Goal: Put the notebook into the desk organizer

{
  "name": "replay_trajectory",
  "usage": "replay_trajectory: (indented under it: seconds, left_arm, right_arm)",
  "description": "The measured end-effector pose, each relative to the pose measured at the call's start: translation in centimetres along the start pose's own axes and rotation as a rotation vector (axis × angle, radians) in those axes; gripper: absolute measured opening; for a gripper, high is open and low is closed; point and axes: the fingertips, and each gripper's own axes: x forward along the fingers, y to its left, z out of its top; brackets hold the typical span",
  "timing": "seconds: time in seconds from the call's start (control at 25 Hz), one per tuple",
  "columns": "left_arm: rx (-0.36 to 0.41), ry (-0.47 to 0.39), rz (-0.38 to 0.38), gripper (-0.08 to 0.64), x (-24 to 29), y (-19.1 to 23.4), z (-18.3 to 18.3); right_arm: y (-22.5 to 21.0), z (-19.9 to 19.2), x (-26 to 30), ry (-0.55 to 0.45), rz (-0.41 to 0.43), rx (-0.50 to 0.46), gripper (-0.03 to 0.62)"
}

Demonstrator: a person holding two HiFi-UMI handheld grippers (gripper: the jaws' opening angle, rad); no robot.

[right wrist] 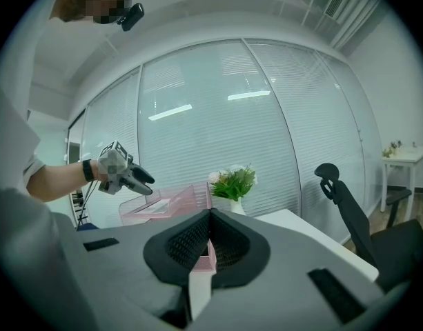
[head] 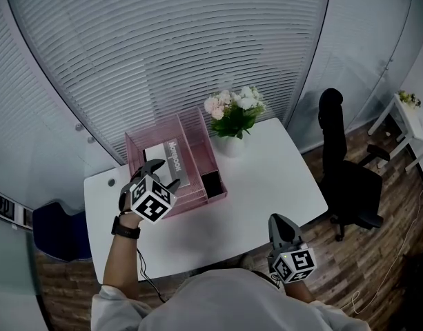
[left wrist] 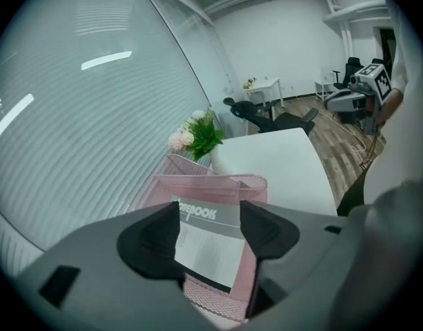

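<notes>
My released left tongs point(left wrist: 210, 234) are hovering above the grey paper notebook point(left wrist: 212, 252) in the pink mesh organizer point(left wrist: 218, 186). My right tongs point(right wrist: 206, 236) are clenching nothing.

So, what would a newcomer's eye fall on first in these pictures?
Most likely the pink mesh desk organizer on the far left part of the white desk, with a grey notebook lying in its tray. Just above it hangs the left gripper, jaws open and holding nothing. Next comes the vase of pink and white flowers beside the organizer's far corner.
</notes>
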Motion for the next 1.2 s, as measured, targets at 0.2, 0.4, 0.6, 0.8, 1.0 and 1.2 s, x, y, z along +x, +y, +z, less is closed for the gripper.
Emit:
replay_trajectory:
  seconds: [0.2, 0.4, 0.6, 0.8, 1.0, 1.2]
  left_arm:
    - [-0.101, -0.129, 0.110, 0.201, -4.0, 1.0, 0.3]
    - [-0.222, -0.244, 0.183, 0.113, -8.2, 1.0, -0.7]
    - [-0.392, -0.376, 0.265, 0.018, -12.2, 1.2, -2.1]
    - [-0.557, -0.460, 0.320, 0.009, -14.4, 0.1, -4.4]
    - [-0.666, -0.540, 0.326, 0.009, -15.7, -1.5, -6.0]
    - [-0.714, -0.565, 0.334, 0.009, -16.1, -2.2, -7.1]
  right_arm:
    - [1.3, 1.1, 0.9, -0.019, 0.037, -0.016, 0.014]
    - [2.5, 2.0, 1.7, -0.033, 0.068, -0.028, 0.014]
    - [3.2, 2.7, 2.3, -0.038, 0.075, -0.045, 0.014]
    - [3.8, 3.3, 2.4, -0.043, 0.072, -0.061, 0.013]
    - [4.5, 3.7, 2.4, -0.041, 0.071, -0.074, 0.012]
    - [4.9, 3.4, 2.5, -0.037, 0.078, -0.084, 0.012]
